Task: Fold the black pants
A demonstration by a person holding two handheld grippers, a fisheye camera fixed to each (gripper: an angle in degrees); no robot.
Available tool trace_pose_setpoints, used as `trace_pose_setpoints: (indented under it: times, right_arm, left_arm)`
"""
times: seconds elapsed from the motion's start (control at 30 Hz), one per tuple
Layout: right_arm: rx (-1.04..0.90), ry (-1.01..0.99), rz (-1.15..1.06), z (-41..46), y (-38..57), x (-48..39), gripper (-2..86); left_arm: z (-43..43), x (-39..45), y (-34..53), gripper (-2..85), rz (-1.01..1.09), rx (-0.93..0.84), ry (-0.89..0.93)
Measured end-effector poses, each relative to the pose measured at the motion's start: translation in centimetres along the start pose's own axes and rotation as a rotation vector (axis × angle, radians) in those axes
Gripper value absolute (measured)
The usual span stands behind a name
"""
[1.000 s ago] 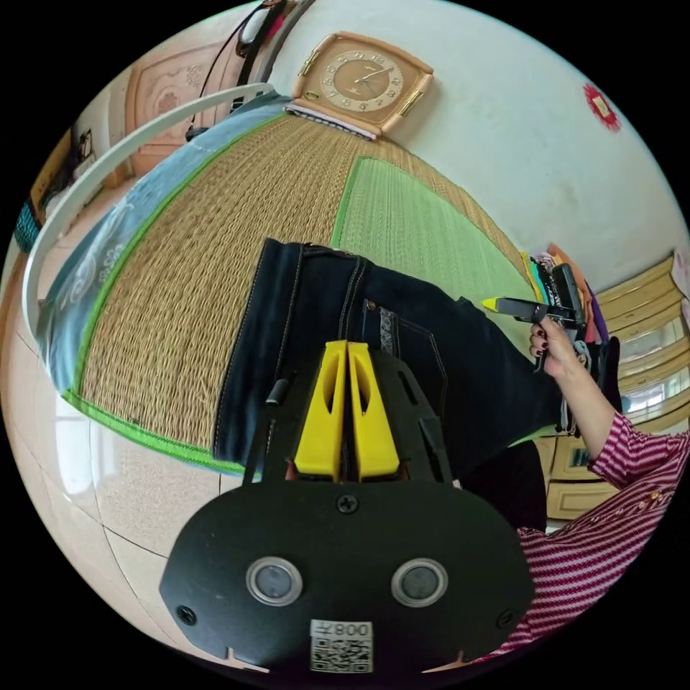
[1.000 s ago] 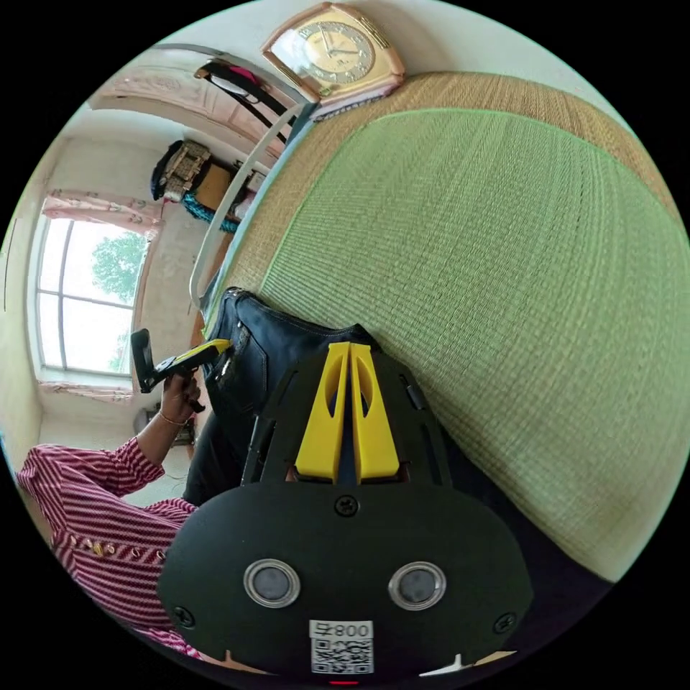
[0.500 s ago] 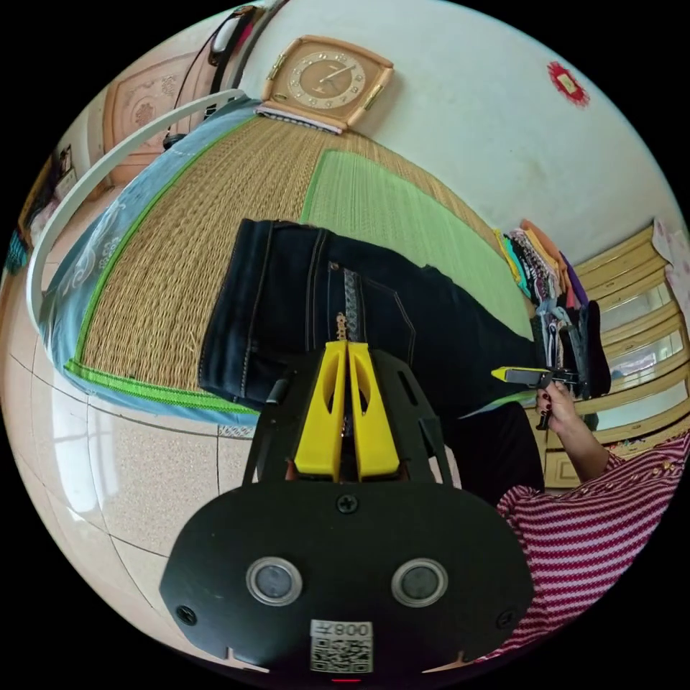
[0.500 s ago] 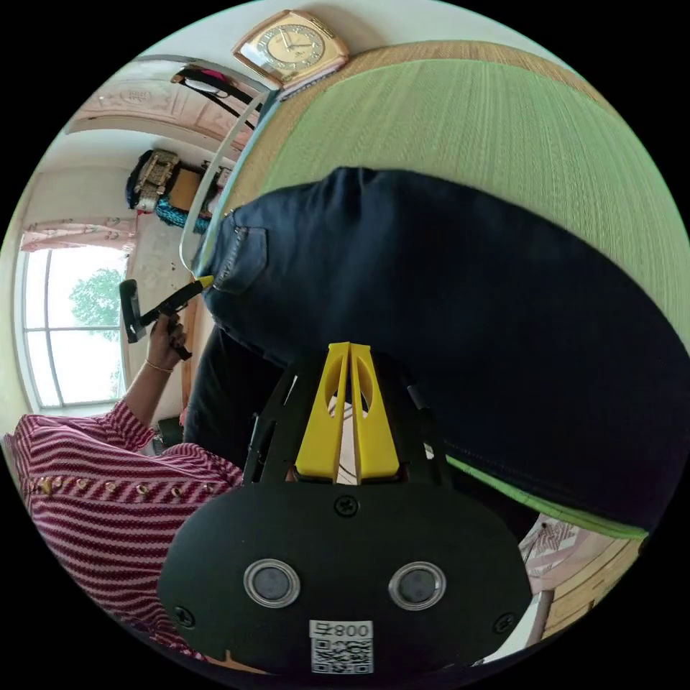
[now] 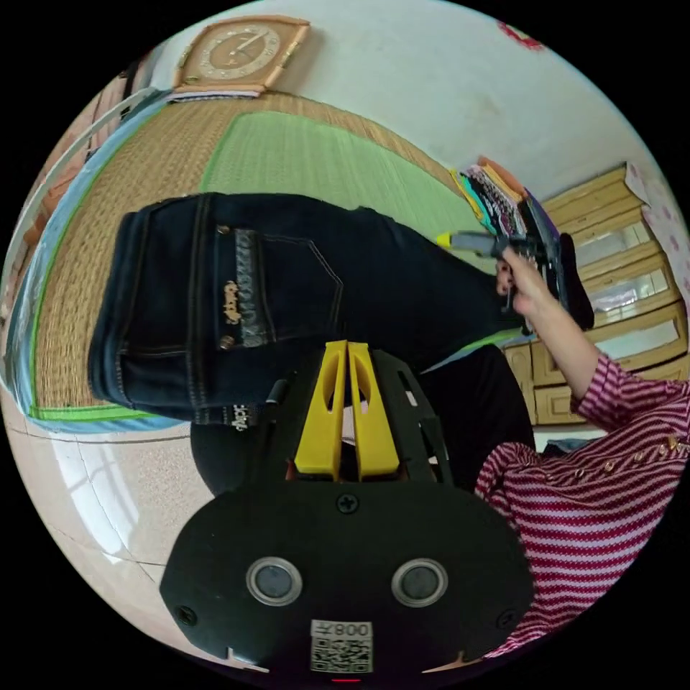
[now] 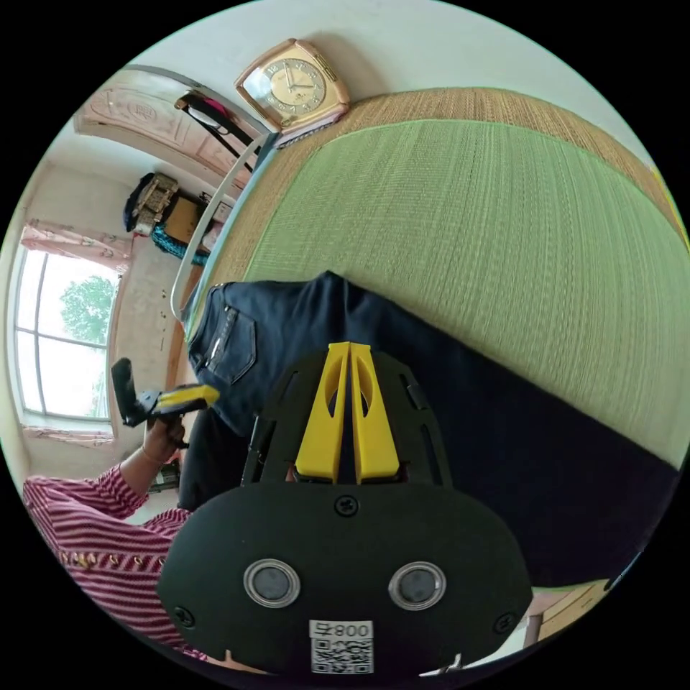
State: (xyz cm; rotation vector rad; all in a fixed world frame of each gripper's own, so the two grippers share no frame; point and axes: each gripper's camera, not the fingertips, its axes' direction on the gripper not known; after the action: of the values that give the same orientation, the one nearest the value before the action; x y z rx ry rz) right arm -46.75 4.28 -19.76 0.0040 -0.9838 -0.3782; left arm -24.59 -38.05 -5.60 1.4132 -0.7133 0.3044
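The dark blue-black denim pants (image 5: 287,280) lie flat on a bed covered with a woven straw mat (image 5: 144,172) that has a green mat (image 5: 309,158) on top of it. In the left gripper view, the waist end with its stitched back pocket sits just ahead of and a little to the left of the left gripper (image 5: 348,352). One bit of the pants hangs down over the bed edge, right below the waist. The left gripper's yellow jaws are pressed together, and they do not seem to pinch any cloth.

Further to the right, the leg part runs off toward the right gripper (image 5: 449,239), held in a hand (image 5: 521,287). In the right gripper view, the right gripper (image 6: 348,352) also has its jaws pressed together. The dark cloth lies right under and ahead of the tips, but I cannot tell if they touch it.

The pants look laid out but not yet folded. To do it well, each gripper should open up, pinch one edge at its own end, then lift both ends at the same height. Bring the leg end over to meet the waist, keeping the edges lined up. Pull the hanging bit up onto the bed first, so the fold does not slide off.
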Motion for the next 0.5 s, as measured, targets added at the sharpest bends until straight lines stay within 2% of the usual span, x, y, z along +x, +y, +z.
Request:
trace_pose_setpoints:
  times: [0.13, 0.23, 0.33, 0.5]
  right_arm:
    - [-0.103, 0.046, 0.079, 3.2, -2.6, 2.8, 0.0]
    - [-0.044, -0.032, 0.119, 2.2, -1.9, 3.9, 0.0]
    - [-0.016, 0.005, 0.111, 0.5, -0.3, 3.0, 0.0]
    - [-0.027, -0.104, 0.0, -2.4, 5.9, -0.4, 0.1]
  left_arm:
    - [0.1, 1.4, 0.7, -0.1, 0.027, -0.051, -0.027]
    - [-0.2, 2.7, 1.0, -0.1, 0.059, -0.081, -0.056]
    - [-0.6, 3.9, 1.1, 0.0, 0.058, -0.097, -0.057]
    - [-2.5, 7.0, 2.2, 0.2, 0.093, -0.038, 0.039]
